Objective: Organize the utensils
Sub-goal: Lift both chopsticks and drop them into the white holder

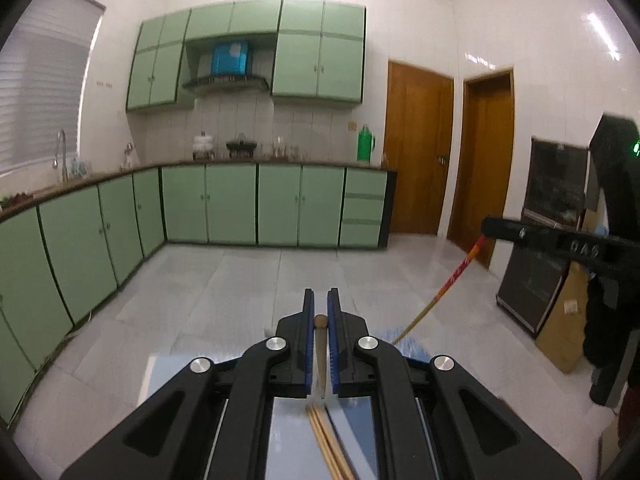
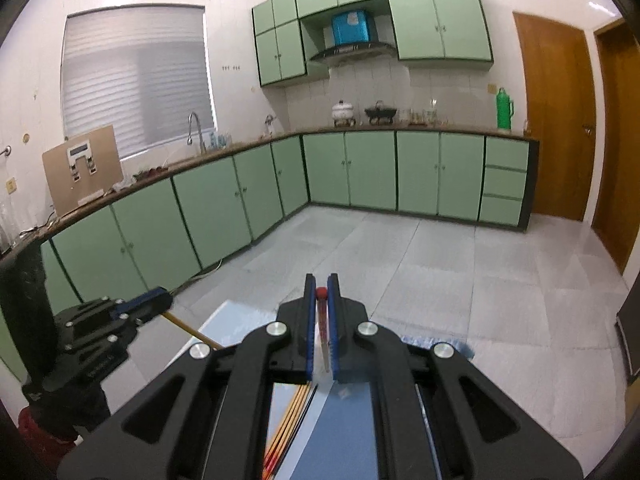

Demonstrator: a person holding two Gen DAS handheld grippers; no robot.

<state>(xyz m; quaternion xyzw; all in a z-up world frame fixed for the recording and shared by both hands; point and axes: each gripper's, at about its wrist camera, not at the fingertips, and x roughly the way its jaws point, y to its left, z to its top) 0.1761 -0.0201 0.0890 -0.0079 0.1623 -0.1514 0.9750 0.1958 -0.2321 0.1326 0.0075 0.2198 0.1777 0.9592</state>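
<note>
Left wrist view: left gripper point(image 1: 321, 312), black with blue pads, is raised over a pale tiled floor point(image 1: 240, 280), its jaws clamped on a plain wooden chopstick with a rounded brown end point(image 1: 320, 334).
Right wrist view: right gripper point(image 2: 321, 298), of the same build, has its jaws pressed together on a chopstick with a red tip point(image 2: 321, 293).
Surroundings: mint-green base cabinets point(image 2: 360, 172) run in an L under a dark counter, with matching wall cabinets point(image 1: 316, 64) above and a blue box point(image 2: 352, 26) over the range hood.
Counter items: a white lidded pot point(image 2: 343, 111), a dark wok on a stand point(image 2: 380, 112), a green thermos point(image 2: 504, 109) and a curved tap point(image 2: 195, 126) below the shuttered window point(image 2: 136, 80).
Doors: two brown wooden doors point(image 1: 418, 148) stand at the right.
In the way: nothing lies between either gripper and the floor ahead; each gripper shows at the edge of the other's view.
Wooden chopstick: its long axis runs along the left gripper's fingers, rounded end forward, shaft passing back below the camera beside more pale sticks point(image 1: 326, 440).
Red-tipped chopstick: seen from the left, it hangs from the right gripper slanting down, red and yellow patterned point(image 1: 452, 280), toward a blue-edged table surface point(image 2: 228, 324).
Loose sticks: yellow and red chopsticks point(image 2: 286, 428) lie under the right gripper.
</note>
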